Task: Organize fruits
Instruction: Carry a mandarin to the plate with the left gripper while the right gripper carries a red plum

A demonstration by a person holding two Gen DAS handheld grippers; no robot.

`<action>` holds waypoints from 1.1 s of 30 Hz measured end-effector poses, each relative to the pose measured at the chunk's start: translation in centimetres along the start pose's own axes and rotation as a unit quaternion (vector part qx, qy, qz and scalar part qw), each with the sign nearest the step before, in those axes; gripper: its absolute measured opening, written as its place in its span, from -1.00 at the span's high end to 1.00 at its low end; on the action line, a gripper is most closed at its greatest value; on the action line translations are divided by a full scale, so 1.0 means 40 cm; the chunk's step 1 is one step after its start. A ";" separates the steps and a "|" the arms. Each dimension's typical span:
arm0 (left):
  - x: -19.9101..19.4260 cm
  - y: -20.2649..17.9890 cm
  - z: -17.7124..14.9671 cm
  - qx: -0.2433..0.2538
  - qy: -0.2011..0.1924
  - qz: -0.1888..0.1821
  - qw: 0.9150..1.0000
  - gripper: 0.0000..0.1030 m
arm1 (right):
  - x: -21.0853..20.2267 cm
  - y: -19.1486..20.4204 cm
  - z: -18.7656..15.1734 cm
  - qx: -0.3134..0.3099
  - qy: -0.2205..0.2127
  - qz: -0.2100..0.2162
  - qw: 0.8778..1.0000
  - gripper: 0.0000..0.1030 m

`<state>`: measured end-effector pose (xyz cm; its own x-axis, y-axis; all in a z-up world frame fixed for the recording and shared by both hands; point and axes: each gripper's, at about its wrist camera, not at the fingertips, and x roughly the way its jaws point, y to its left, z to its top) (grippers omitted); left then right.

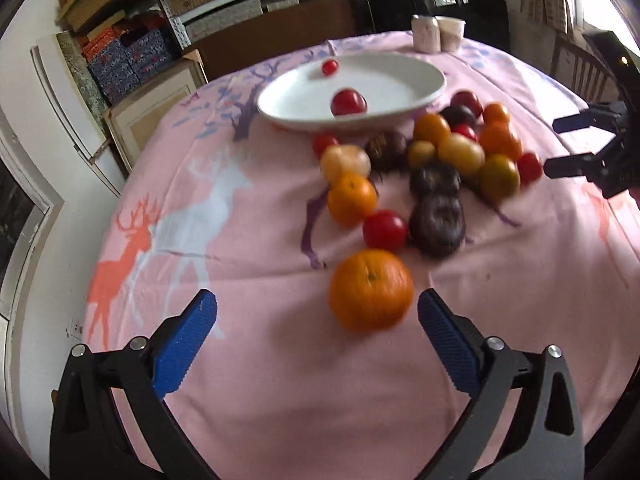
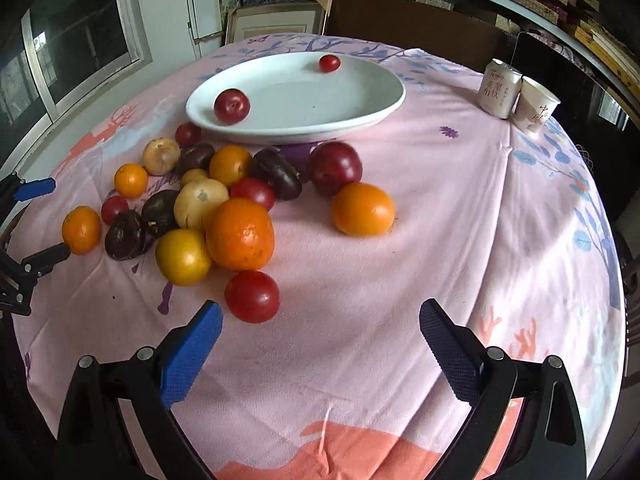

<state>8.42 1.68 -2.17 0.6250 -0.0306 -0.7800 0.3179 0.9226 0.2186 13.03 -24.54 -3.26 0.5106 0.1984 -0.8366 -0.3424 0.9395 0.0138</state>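
Note:
A white oval plate (image 1: 416, 80) (image 2: 360, 92) sits at the far side of a pink tablecloth. It holds a red plum (image 1: 348, 102) (image 2: 232, 106) and a small red tomato (image 1: 330, 67) (image 2: 329, 63). A heap of oranges, red, yellow and dark purple fruits lies in front of it. My left gripper (image 1: 318, 316) is open and empty, with a large orange (image 1: 370, 290) just ahead between its fingers. My right gripper (image 2: 320, 324) is open and empty, with a red fruit (image 2: 252, 296) just ahead of its left finger. A lone orange (image 2: 363, 209) lies apart to the right.
A can (image 2: 498, 88) and a paper cup (image 2: 534, 106) stand at the table's far right; both also show in the left view, the can (image 1: 426, 34). Shelves, boxes and picture frames surround the round table. The right gripper (image 1: 576, 148) shows at the left view's edge.

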 end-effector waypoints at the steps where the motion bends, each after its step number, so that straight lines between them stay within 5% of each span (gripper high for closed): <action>1: 0.015 0.000 -0.006 -0.005 0.008 -0.007 1.000 -0.92 | 0.010 0.006 -0.001 0.001 0.001 0.005 1.000 -0.93; 4: 0.062 0.003 -0.004 -0.030 0.021 -0.020 0.999 -0.91 | 0.047 0.030 -0.003 -0.013 0.001 0.009 1.000 -0.91; 5: 0.070 0.006 -0.003 -0.037 0.020 -0.033 0.999 -0.56 | 0.055 0.036 -0.005 -0.015 -0.002 0.006 1.000 -0.69; 6: 0.073 0.010 0.000 -0.045 0.010 -0.071 0.996 0.09 | 0.049 0.042 -0.005 -0.013 -0.015 0.006 1.000 -0.34; 7: 0.073 0.019 0.005 -0.060 0.004 -0.117 0.991 0.11 | 0.039 0.045 -0.002 -0.009 -0.023 0.024 0.999 -0.07; 8: 0.075 0.024 0.006 -0.070 0.004 -0.121 0.990 0.12 | 0.030 0.049 0.000 -0.006 -0.021 0.055 0.998 0.39; 14: 0.028 0.051 0.007 -0.069 -0.004 -0.142 0.987 0.13 | -0.015 0.049 0.000 -0.009 -0.016 0.036 0.999 0.40; 19: -0.007 0.117 0.142 -0.095 -0.059 -0.114 0.987 0.12 | -0.060 0.009 0.100 0.005 -0.065 0.026 0.998 0.40; 33: 0.268 0.179 0.455 -0.156 -0.051 -0.052 0.985 0.12 | 0.099 -0.079 0.370 0.073 -0.084 0.079 0.991 0.40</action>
<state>30.40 0.97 1.71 0.6738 -0.1544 -0.7226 0.1589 0.9853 -0.0624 27.80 -22.58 1.47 0.5876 0.3775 -0.7157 -0.3168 0.9212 0.2258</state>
